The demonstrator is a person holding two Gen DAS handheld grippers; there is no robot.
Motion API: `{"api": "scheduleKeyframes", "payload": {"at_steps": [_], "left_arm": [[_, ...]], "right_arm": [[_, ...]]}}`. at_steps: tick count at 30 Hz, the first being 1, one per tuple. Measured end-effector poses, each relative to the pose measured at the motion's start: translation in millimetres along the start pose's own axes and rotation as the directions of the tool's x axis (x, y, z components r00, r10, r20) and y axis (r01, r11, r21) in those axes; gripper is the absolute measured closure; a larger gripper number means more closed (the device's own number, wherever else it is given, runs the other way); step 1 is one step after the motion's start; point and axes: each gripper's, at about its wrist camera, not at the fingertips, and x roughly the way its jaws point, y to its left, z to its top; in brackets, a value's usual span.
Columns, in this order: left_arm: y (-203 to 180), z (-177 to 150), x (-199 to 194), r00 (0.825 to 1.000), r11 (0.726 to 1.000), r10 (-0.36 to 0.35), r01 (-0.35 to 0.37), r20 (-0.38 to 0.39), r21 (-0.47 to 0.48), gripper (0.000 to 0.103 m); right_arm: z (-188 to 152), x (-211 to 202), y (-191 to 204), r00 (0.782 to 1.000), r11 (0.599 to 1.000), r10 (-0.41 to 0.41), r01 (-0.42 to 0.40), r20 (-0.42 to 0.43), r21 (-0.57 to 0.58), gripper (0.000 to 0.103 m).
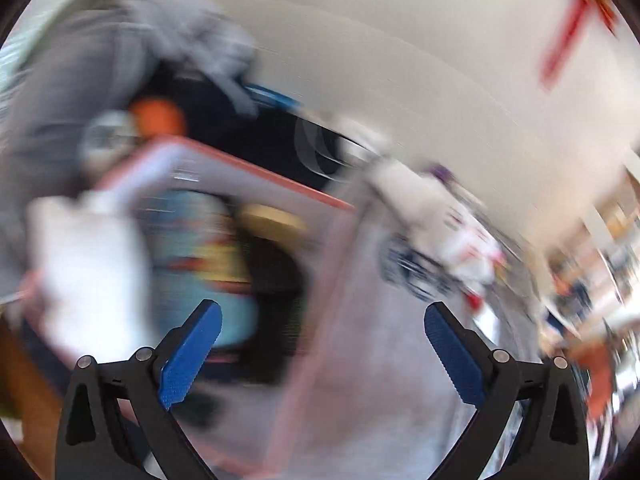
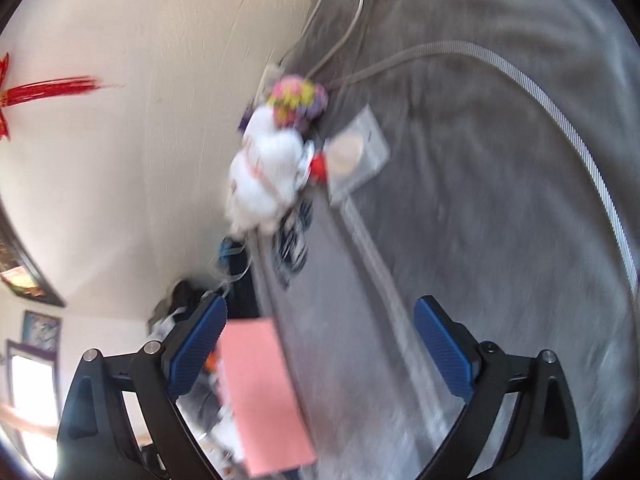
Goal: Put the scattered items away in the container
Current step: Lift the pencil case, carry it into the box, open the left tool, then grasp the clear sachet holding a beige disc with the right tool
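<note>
both tongs gape wide, empty: left tongs [image 1: 322, 320] above pink-rimmed container [image 1: 256, 172]; right tongs [image 2: 320, 316] near its corner.

A red tasselled ornament [image 2: 48, 90] is hung on the cream wall [image 2: 140, 160] at nine o'clock; framed pictures [image 2: 40, 330] are seen toward eight o'clock.

A grey blanket-covered surface [image 2: 480, 200] bears a white plush [image 2: 266, 172], a clear packet [image 2: 360, 152] and a pink-rimmed container [image 1: 256, 168]
</note>
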Motion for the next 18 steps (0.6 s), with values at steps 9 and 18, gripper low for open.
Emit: {"api": "scheduleKeyframes", "payload": {"at_steps": [9,18], "left_arm": [[-37.6,-16.4,83.1,0.991,0.99,0.066,-0.051,-0.117,0.128,0.001],[3.1,-9.0,75.0,0.99,0.999,0.036,-0.04,-0.138,-0.024,0.001]], "right_arm": [[78.5,149.3,59.3,0.9,0.81,-0.432,0.411,0.047,-0.418,0.007],[81.0,151.0,54.4,0.834,0.737,-0.551,0.498,0.021,-0.457,0.096]]}}
